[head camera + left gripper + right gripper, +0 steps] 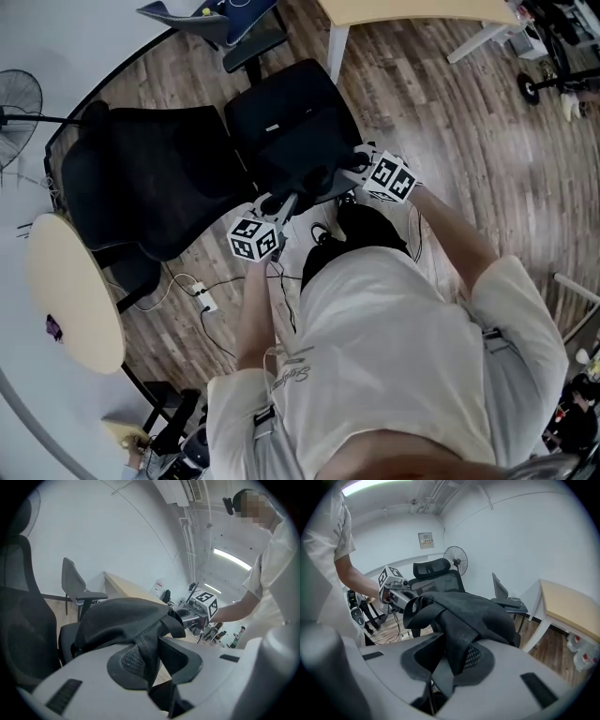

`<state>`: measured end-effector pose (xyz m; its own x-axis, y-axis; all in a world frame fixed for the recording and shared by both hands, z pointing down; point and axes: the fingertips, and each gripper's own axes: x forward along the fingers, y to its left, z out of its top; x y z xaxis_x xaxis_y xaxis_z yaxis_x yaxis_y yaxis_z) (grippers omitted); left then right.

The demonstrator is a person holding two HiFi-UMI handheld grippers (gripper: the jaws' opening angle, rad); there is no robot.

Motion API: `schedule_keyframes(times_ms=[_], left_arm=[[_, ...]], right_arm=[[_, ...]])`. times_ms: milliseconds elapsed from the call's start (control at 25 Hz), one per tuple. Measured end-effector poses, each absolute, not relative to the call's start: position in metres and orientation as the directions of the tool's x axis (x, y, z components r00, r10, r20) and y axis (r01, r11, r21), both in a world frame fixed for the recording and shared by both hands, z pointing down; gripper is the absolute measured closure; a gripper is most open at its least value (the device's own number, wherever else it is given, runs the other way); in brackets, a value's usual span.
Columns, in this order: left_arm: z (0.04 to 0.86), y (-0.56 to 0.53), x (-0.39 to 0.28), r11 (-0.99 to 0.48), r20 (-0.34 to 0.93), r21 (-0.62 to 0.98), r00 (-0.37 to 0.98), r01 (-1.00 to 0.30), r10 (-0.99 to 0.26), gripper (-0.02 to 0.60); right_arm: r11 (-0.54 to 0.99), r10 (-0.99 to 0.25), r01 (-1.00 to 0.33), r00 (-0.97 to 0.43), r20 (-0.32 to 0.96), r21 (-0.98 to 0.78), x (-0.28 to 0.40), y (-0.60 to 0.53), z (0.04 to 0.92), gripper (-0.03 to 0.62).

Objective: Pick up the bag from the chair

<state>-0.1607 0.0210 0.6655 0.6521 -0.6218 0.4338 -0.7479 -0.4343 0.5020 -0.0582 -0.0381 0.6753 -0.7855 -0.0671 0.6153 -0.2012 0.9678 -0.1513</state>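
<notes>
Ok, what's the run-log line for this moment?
phase: two-handed grasp | left hand-held gripper: shut on bag strap | right hand-held gripper: shut on bag strap | bag: over chair, contact unclear

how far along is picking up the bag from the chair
Done: the left gripper and right gripper each have fingers shut on a strap of the bag. In hand: the lift; the bag bunches up between them over the chair, and I can't tell whether it has cleared the seat. Left: carrying it clear.
</notes>
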Motion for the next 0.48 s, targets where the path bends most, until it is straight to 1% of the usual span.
schedule_keyframes(times_ms=[280,480], left_arm=[[0.642,-0.021,-0.168,-0.44,0.439,0.505,0.659,-0.743,-0.61,0.509],[0.627,-0.045,-0.178,-0.419,0.428,0.495,0.633,-0.761,-0.645,0.518]], right_arm=[[0.971,-0.005,-0.136,-0.835,0.55,-0.198,-0.066,-0.079,0.652,0.558],[0.964,0.033,-0.102,-0.87,0.491,-0.246,-0.079,-0.103,0.636,0.562]])
